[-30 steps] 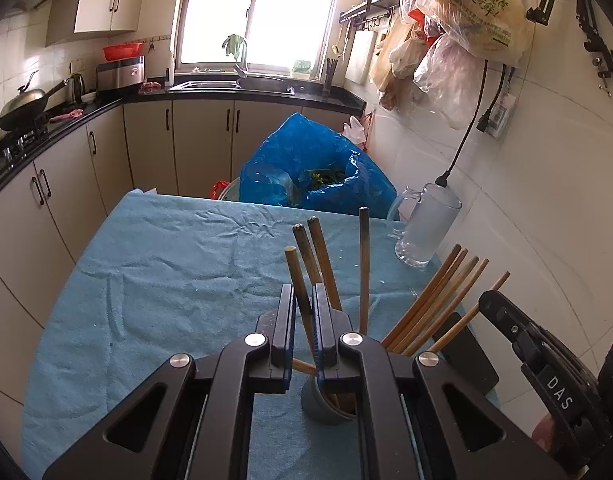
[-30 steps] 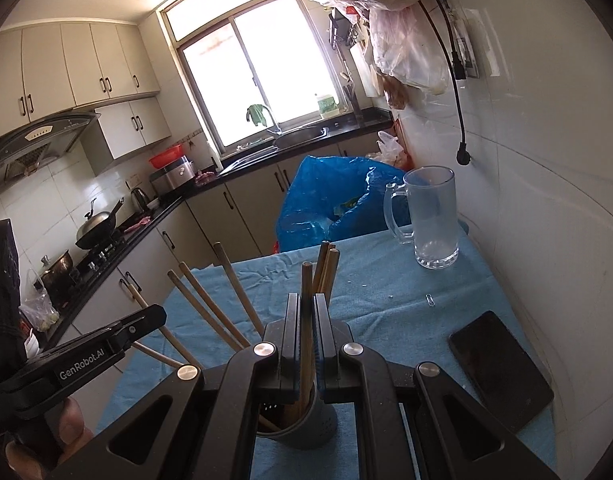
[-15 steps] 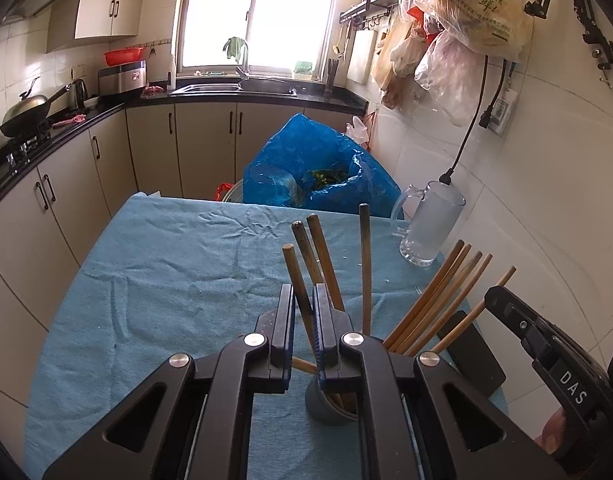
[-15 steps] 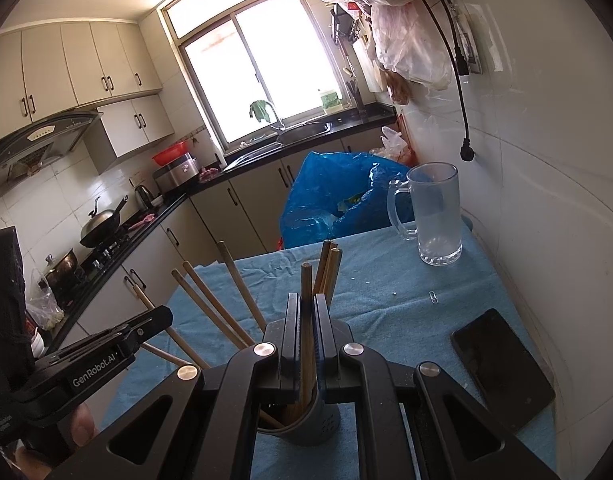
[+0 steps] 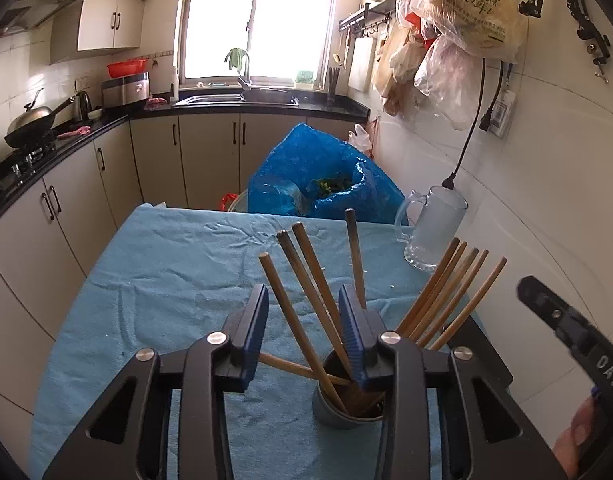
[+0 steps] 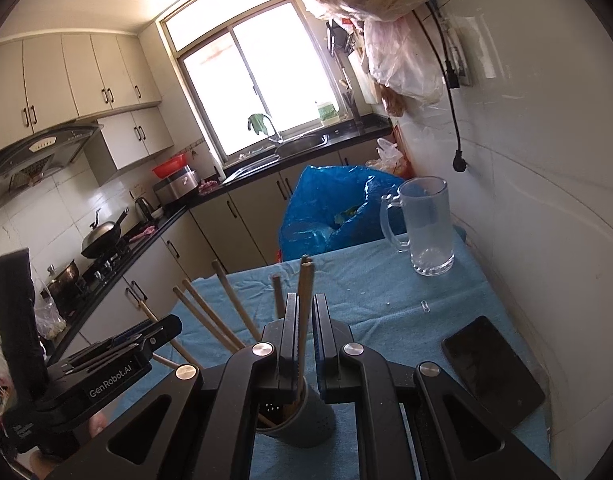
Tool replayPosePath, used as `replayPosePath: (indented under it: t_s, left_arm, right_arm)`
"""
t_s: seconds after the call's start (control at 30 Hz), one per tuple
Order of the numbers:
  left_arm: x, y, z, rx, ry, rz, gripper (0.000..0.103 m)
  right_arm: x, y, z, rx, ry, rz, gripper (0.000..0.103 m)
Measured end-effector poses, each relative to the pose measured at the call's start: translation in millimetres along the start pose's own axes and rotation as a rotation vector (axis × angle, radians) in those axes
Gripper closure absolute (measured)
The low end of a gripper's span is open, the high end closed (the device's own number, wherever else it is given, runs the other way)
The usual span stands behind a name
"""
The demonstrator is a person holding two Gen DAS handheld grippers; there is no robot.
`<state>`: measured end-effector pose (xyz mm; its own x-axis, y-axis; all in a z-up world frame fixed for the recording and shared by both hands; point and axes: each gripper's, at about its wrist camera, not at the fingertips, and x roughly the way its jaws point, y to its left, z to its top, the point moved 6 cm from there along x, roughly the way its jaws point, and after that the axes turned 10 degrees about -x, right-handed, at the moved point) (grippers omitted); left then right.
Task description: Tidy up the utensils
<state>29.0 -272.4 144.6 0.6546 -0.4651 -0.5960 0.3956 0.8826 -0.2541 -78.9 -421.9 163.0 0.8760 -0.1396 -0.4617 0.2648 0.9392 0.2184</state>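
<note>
A grey utensil cup (image 5: pixel 338 410) stands on the blue cloth and holds several wooden chopsticks (image 5: pixel 302 308); it also shows in the right wrist view (image 6: pixel 302 420). My left gripper (image 5: pixel 302 308) is open just above the cup, its jaws apart on either side of the chopsticks. My right gripper (image 6: pixel 305 312) hovers over the same cup with a narrow gap between its jaws, and one chopstick (image 6: pixel 304 304) stands between them. Its body shows at the right edge of the left wrist view (image 5: pixel 566 332).
A glass mug (image 6: pixel 426 228) stands at the far right of the table by the wall. A black phone (image 6: pixel 492 368) lies near the right edge. A blue plastic bag (image 5: pixel 322 184) sits behind the table. Kitchen counters run along the left.
My left gripper has opened and let go of its chopstick, which now rests in the cup. My right gripper's jaws have parted slightly around its chopstick.
</note>
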Motion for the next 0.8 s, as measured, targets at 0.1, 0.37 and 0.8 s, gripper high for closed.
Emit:
replayPosePath:
  t_s: [0.1, 0.37, 0.8]
  left_arm:
    - [-5.8, 2.2, 0.2, -0.003, -0.011, -0.007, 0.060]
    - [-39.9, 11.4, -6.3, -0.005, -0.085, 0.011, 0.040]
    - [-119.9, 84.3, -85.1, 0.013, -0.150, 0.157, 0.008]
  right_arm:
    - [-10.5, -4.0, -0.6, 0.012, -0.013, -0.009, 0.081]
    - [-45.5, -5.5, -16.2, 0.022, -0.027, -0.040, 0.060]
    - [-96.1, 40.7, -74.4, -0.132, -0.045, -0.191, 0.010]
